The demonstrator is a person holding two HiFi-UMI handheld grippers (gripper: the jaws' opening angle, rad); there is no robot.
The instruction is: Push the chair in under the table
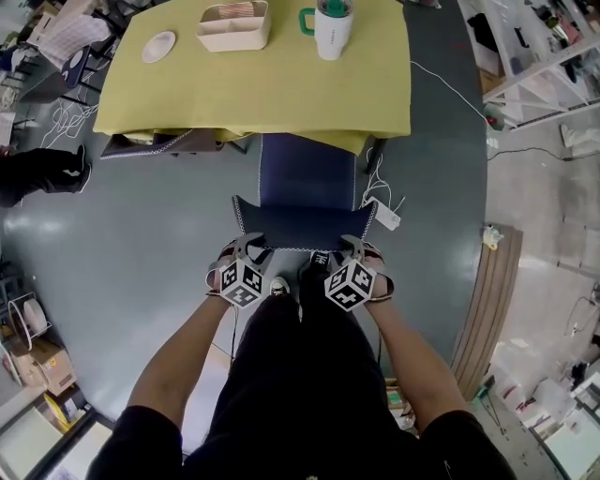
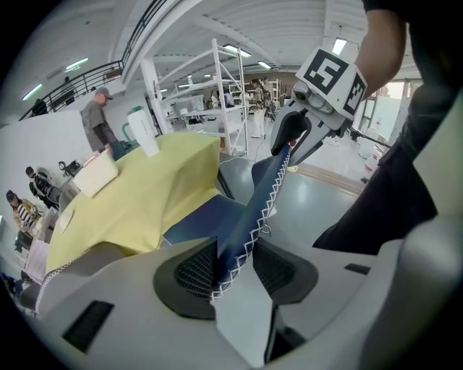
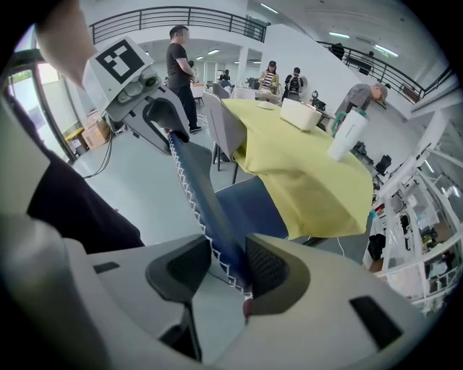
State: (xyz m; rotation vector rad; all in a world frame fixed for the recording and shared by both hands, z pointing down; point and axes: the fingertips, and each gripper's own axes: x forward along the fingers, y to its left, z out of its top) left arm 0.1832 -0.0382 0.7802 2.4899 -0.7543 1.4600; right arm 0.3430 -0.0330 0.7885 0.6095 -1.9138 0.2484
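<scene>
The chair stands at the near side of the table, its navy seat partly under the hanging yellow cloth and its backrest out on the side away from the table. Both grippers sit on the backrest's top edge, on the far side of it from the table. The left gripper is at the corner toward the table's left end. The right gripper is at the corner toward its right end.

In the left gripper view the white-stitched edge runs down between the ribbed pads, and the jaws are closed on it. In the right gripper view the fabric lies against one pad and its stitching meets the other (a narrow grip, no wider than the backrest).

On the table stand a white tumbler, a beige tray and a small plate.
</scene>
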